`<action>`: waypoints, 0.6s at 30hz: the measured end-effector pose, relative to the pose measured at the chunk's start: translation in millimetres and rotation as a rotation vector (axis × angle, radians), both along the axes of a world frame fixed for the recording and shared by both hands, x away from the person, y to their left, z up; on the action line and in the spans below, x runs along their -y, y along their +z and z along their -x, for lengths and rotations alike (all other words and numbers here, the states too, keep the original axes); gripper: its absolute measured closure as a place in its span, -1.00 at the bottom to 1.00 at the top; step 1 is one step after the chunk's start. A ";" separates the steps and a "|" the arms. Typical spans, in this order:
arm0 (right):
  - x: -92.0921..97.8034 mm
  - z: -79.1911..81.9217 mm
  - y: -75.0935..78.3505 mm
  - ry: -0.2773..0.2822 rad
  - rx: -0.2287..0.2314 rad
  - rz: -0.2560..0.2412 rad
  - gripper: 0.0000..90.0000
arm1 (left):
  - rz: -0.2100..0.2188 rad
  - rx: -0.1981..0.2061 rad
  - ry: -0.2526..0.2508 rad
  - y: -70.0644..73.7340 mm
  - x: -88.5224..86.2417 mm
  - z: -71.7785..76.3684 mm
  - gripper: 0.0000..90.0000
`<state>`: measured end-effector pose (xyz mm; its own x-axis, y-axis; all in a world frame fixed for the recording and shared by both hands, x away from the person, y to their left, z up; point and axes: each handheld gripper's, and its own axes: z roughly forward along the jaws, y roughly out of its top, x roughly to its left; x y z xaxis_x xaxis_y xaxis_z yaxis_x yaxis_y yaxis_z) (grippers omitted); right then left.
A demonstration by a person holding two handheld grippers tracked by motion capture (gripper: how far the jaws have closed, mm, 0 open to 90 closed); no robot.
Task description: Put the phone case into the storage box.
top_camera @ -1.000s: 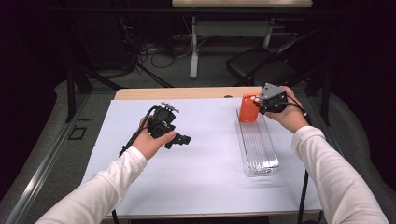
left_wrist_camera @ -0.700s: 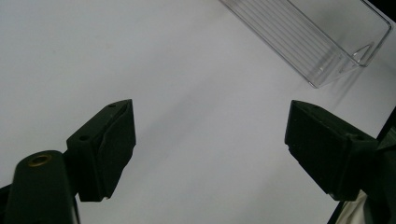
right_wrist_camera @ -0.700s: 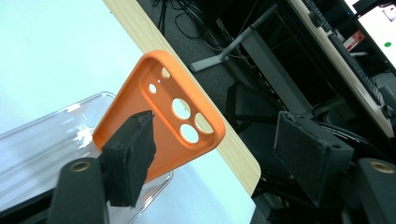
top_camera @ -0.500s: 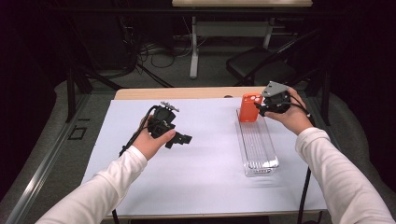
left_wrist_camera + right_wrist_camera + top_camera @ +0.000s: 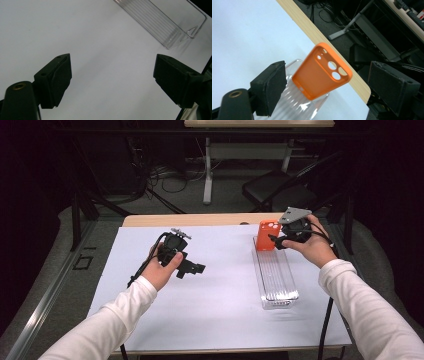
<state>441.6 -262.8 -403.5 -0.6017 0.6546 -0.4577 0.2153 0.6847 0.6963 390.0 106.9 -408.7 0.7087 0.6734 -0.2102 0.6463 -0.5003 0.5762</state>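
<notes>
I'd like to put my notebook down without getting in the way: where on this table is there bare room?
The white table cover lies bare between the left gripper and the clear tray, and along the near edge. The far right is crowded: the orange phone case leans in the tray's far end, with the right gripper open beside it.

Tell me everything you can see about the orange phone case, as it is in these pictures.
The orange phone case looks like soft matte plastic or silicone, with rounded corners and a raised rim. Near its upper end are two larger round camera holes and some smaller ones. It stands tilted, its lower end inside the far end of the clear ribbed tray on the white table cover. It seems to lean on the tray's end wall. The right gripper is open close beside it; its jaws do not touch the case.
</notes>
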 end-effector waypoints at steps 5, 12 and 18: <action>-7.3 7.1 4.6 0.016 -0.027 -0.018 -0.69 | 0.003 0.001 0.001 0.4 -1.4 0.4 -0.66; -17.1 14.9 9.2 0.037 -0.057 -0.044 -0.71 | 0.003 0.002 -0.003 2.3 -4.0 1.6 -0.66; -25.8 22.9 10.5 0.062 -0.095 -0.059 -0.72 | 0.006 0.007 -0.004 0.8 -7.4 1.5 -0.66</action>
<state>418.7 -237.0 -393.0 -0.6804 0.6393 -0.3583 0.2410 0.6569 0.7145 388.5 114.3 -407.9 0.7126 0.6697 -0.2092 0.6405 -0.4992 0.5836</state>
